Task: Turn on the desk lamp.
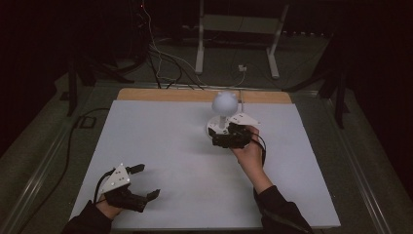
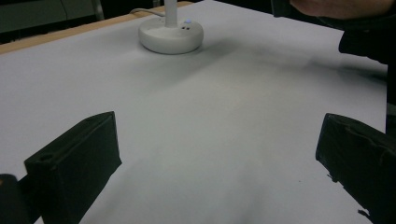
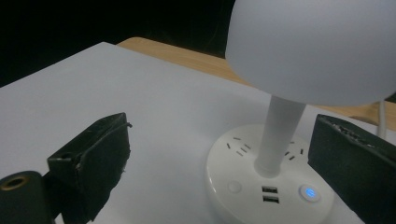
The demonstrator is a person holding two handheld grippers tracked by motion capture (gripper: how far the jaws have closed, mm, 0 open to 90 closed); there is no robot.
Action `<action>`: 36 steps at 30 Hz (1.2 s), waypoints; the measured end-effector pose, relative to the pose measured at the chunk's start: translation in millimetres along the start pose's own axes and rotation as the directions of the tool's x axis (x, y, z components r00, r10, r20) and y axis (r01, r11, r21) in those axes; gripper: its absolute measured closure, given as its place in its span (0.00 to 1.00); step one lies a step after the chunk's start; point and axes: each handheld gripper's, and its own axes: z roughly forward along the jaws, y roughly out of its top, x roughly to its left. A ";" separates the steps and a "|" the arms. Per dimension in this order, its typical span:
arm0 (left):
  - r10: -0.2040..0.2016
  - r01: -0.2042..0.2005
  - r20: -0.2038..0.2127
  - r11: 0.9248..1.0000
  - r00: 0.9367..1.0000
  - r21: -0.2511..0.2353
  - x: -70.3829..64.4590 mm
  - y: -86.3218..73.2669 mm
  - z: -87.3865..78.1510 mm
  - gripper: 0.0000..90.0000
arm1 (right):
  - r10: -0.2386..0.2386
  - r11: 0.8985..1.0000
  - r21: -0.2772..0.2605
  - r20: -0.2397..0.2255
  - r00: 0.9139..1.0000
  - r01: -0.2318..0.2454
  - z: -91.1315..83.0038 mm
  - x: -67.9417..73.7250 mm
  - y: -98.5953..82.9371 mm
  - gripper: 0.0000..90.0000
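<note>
Nearby, right claw (image 3: 219, 154) flanks lamp (image 3: 280, 116), cable (image 1: 240, 97) behind

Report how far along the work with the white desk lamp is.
Done: the right gripper has been brought to the lamp, jaws open at its round base. The lit blue button sits just inside the right jaw; the shade looks unlit. In hand: lining up on the base, with no contact visible. Left: probably pressing a button or gripping the base. The left gripper waits open, apart.
</note>
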 end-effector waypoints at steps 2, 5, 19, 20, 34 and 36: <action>-0.005 0.005 0.001 1.000 1.000 -0.007 0.7 0.0 -0.6 0.00 | 0.023 1.000 0.012 0.006 1.000 -0.023 4.6 1.6 0.3 0.06; -0.005 0.005 -0.003 1.000 1.000 -0.005 1.1 -0.1 -0.7 0.00 | 0.026 1.000 0.008 0.033 0.999 -0.027 7.6 3.4 0.7 0.17; -0.005 0.005 0.005 1.000 1.000 -0.007 0.7 -0.3 -1.3 0.00 | 0.030 0.998 0.043 0.147 0.989 -0.037 22.9 12.1 4.9 0.74; -0.003 0.003 0.003 1.000 1.000 -0.007 0.6 -0.2 -1.4 0.00 | 0.029 0.998 0.047 0.153 0.988 -0.037 23.8 12.3 3.7 0.79; 0.000 0.000 0.008 1.000 1.000 0.001 0.7 -0.6 -0.5 0.00 | 0.025 0.991 0.124 0.197 0.980 -0.050 38.8 7.0 -12.6 1.00; 0.001 -0.001 0.010 1.000 1.000 0.002 0.6 -0.6 -0.4 0.00 | 0.016 0.990 0.135 0.197 0.980 -0.044 41.3 7.1 -15.9 1.00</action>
